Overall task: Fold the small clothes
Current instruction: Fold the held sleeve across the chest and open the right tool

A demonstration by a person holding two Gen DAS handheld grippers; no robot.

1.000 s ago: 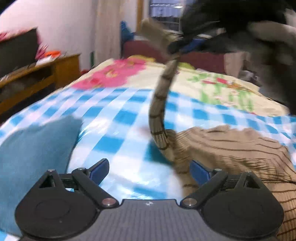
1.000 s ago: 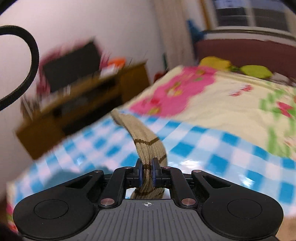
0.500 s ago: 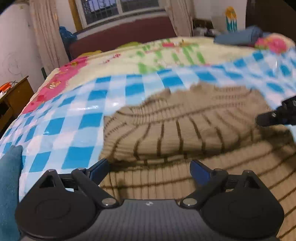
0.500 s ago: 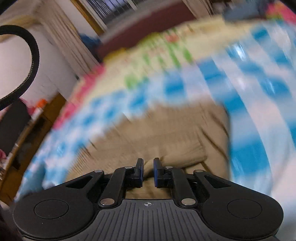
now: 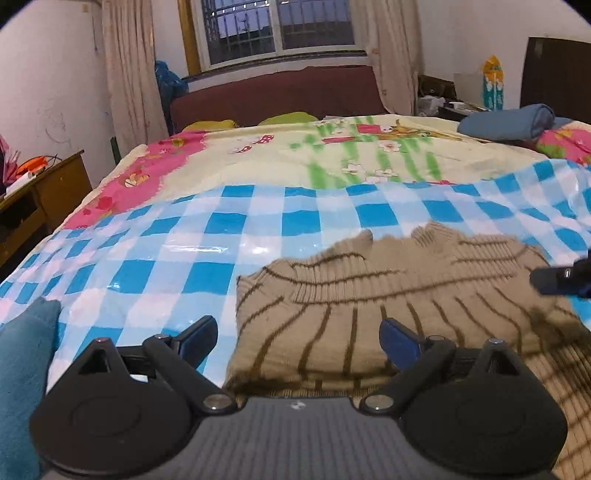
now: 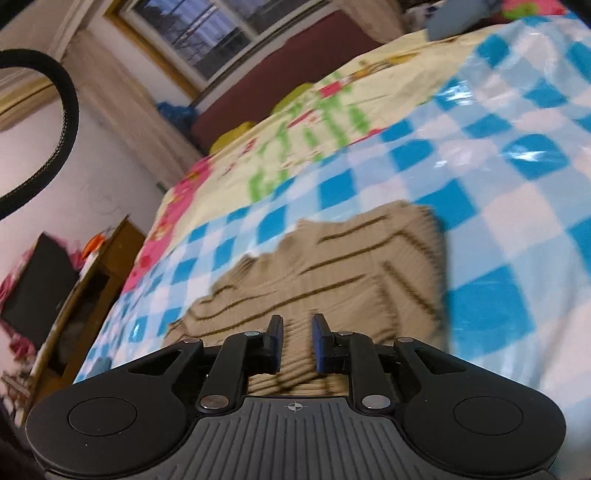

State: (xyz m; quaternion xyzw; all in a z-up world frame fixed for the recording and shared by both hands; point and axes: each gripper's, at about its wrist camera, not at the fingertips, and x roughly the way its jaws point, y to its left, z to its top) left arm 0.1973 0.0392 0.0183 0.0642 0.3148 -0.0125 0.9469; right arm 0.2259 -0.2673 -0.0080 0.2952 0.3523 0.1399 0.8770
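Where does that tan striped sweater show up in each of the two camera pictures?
Left wrist view: the tan striped sweater lies in the lower right half, on the blue checked sheet, just past the claw.
Right wrist view: the sweater sits at centre, stretching up from the claw.
Shared landmark: the barred window above the dark red headboard, top centre in the left view, upper left in the right.

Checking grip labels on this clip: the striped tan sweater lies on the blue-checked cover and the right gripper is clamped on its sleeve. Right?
Not quite. The right gripper is not clamped: the right wrist view shows its jaws parted above the striped tan sweater, pinching nothing. The sweater does lie on the blue-checked cover.
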